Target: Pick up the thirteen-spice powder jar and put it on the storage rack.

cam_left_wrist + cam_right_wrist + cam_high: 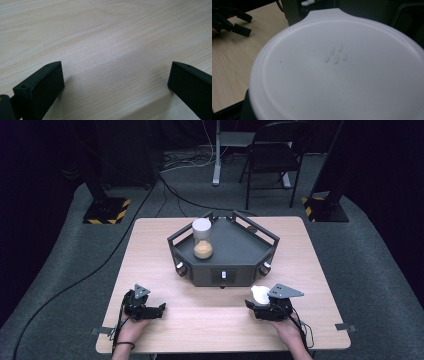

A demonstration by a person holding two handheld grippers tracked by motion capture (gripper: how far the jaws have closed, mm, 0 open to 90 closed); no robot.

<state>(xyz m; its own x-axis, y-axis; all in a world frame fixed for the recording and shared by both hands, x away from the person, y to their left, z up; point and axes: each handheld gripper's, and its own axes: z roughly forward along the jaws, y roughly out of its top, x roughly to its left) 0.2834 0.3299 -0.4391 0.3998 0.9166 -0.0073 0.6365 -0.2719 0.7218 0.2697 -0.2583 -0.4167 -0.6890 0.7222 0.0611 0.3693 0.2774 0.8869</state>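
Your right gripper holds a white lid at about 5 o'clock on the bench, near the front edge. In the right gripper view the lid is a round, shallow disc with a raised rim, a small tab at its far edge and a cluster of tiny bumps near its middle. The jaws are closed on it, though where they grip it is hidden under the lid.

Just beyond the lid, at the centre of the bench, sits a dark grey tray with angled sides, low railed walls and knobs on its front faces. Inside it, toward 10 o'clock of the tray, stands a clear jar with a white top and an orange-brown filling in its lower part.

Your left gripper rests at about 7 o'clock on the bench, well apart from the right one, with your hand behind it. Its jaws stand wide apart, and the left gripper view has bare light wood grain between them. The right gripper view also catches that left gripper farther off, at its upper left.

Behind the bench, at 12 o'clock, a dark folding chair stands on the grey floor, with cables trailing nearby.
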